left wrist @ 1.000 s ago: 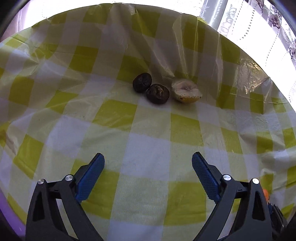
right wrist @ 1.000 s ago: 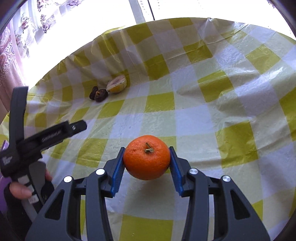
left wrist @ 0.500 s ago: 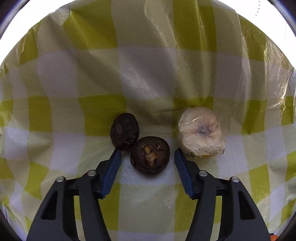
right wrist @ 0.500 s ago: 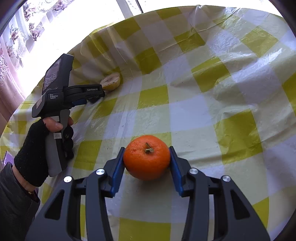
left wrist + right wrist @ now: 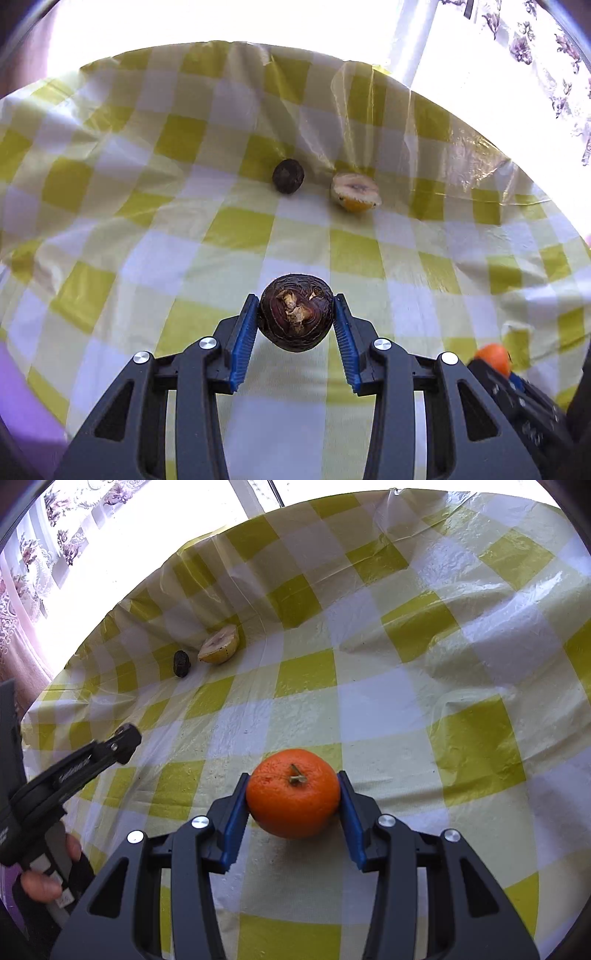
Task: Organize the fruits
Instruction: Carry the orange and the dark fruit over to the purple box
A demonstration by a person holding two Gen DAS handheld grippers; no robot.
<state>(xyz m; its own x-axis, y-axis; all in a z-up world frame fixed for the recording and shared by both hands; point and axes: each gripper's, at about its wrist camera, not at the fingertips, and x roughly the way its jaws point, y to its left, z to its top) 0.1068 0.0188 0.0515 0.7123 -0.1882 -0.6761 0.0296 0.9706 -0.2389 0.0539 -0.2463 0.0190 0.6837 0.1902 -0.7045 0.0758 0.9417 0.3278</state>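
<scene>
My left gripper [image 5: 296, 318] has just closed on a dark wrinkled fruit [image 5: 296, 317], my right gripper [image 5: 293, 793] pinches an orange [image 5: 293, 793], and the remaining dark fruit [image 5: 288, 175] and cut fruit [image 5: 355, 192] lie at twelve o'clock across the worktop [image 5: 147, 236].

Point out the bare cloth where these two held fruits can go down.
Broad checked tablecloth lies bare ahead and right of the orange in the right hand-held gripper. Also bare: the stretch between the dark fruit in the left hand-held gripper and the far pair. Crowded only at the far fold: small dark fruit, cut pale fruit.
</scene>
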